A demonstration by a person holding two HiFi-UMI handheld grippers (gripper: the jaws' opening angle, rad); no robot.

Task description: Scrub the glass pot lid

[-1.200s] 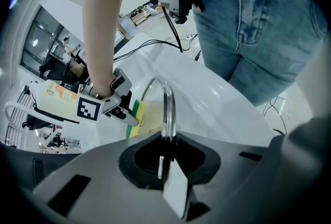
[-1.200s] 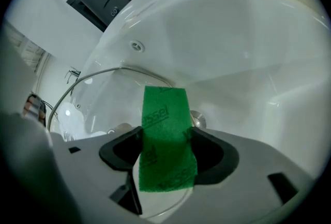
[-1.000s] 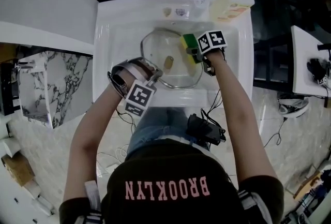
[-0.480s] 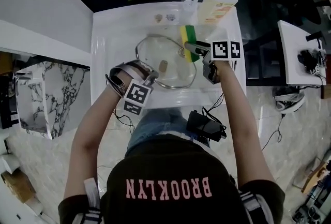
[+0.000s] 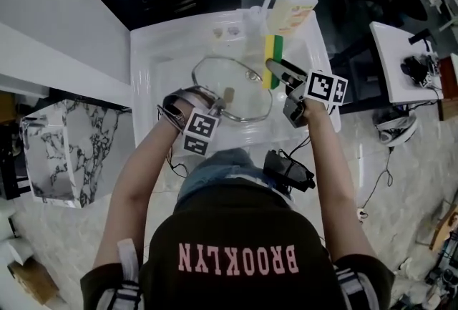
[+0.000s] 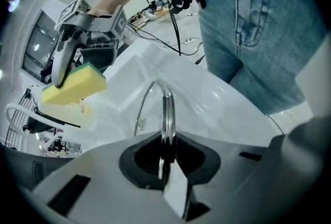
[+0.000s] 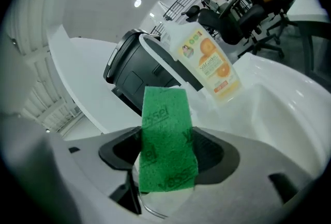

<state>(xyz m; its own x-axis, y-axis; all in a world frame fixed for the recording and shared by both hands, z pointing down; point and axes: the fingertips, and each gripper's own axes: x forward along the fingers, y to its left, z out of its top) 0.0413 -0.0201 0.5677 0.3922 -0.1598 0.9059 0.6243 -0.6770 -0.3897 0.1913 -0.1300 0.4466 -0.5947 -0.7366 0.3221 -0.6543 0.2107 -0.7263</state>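
- R hand-held gripper, squeezing sponge, just came up off glass pot lid, now far right by soap bottle.
- L hand-held gripper pinches lid's near rim, in sink.
- So scrubbing's paused, prob.

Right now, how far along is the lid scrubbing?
Done: the left tool grips the lid by its rim in the sink, and the right tool holds the sponge. In hand: the sponge is raised beside the lid, not touching it. Left: the scrubbing; no suds show.
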